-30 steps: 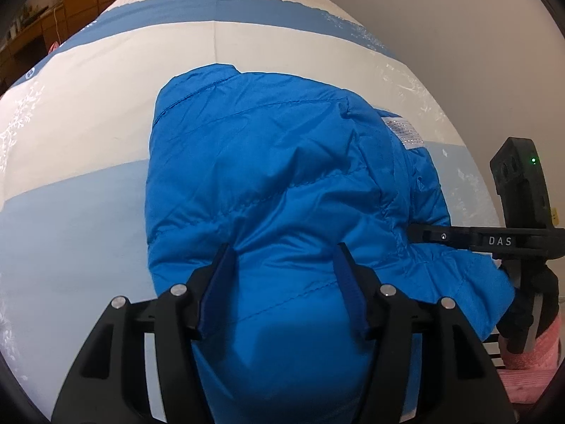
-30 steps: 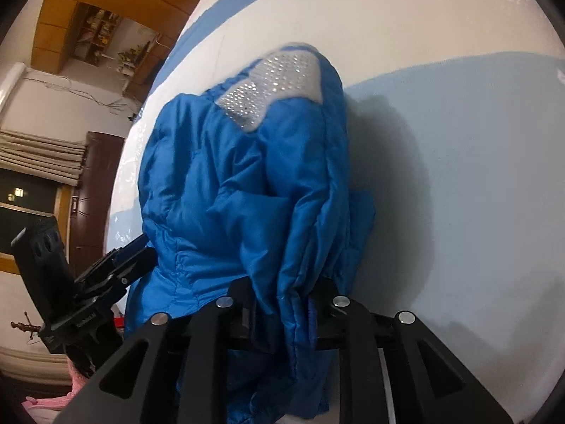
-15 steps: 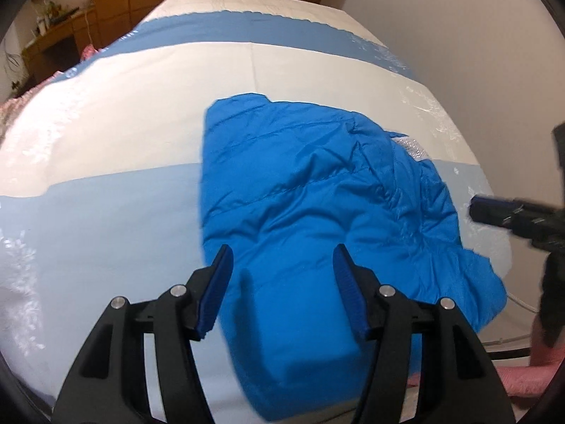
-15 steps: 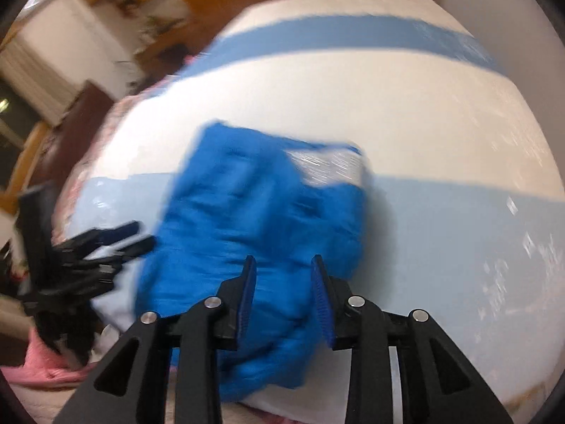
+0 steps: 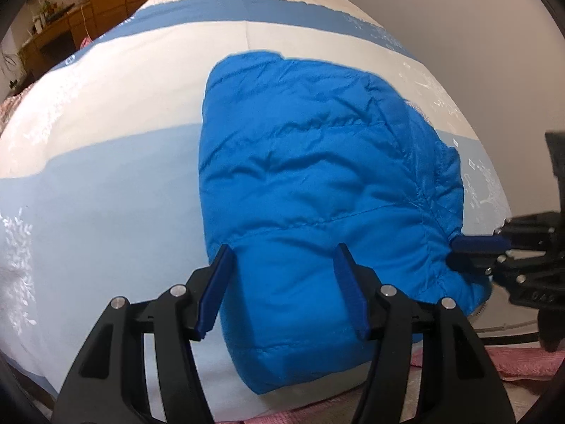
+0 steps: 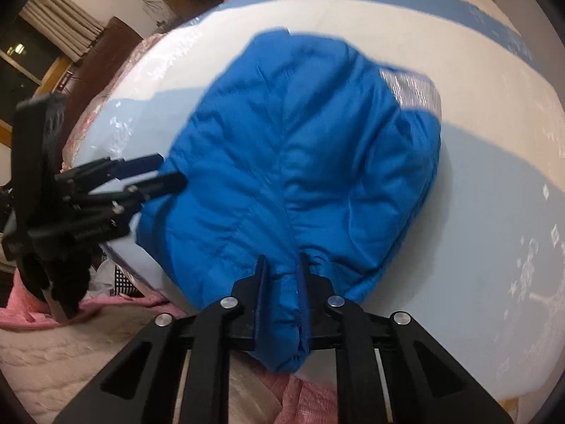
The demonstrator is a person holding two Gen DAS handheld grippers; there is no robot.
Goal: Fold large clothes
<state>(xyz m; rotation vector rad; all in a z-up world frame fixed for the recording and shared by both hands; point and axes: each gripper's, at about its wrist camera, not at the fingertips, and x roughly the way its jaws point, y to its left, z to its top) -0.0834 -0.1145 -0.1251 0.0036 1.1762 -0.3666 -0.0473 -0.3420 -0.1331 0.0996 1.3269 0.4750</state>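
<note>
Right gripper (image 6: 282, 272) has grabbed the near edge of the blue puffer jacket (image 5: 310, 176) again, pinching a bunch of fabric it'd let go of half a second ago. Left gripper (image 5: 282, 282) hovers over the near hem, fingers spread, holding nothing. Jacket's bundled near the bed (image 5: 106, 212) front edge, so probably tidying the fold.

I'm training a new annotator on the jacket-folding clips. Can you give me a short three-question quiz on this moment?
1. True or false: the left hand-held gripper is clamped on the blue jacket.
2. Which hand-held gripper pinches the jacket's edge?
A. left
B. right
C. neither
3. Fill in: the jacket lies on a bed cover striped white and ____.

Key: 1 false; 2 B; 3 blue.
</note>
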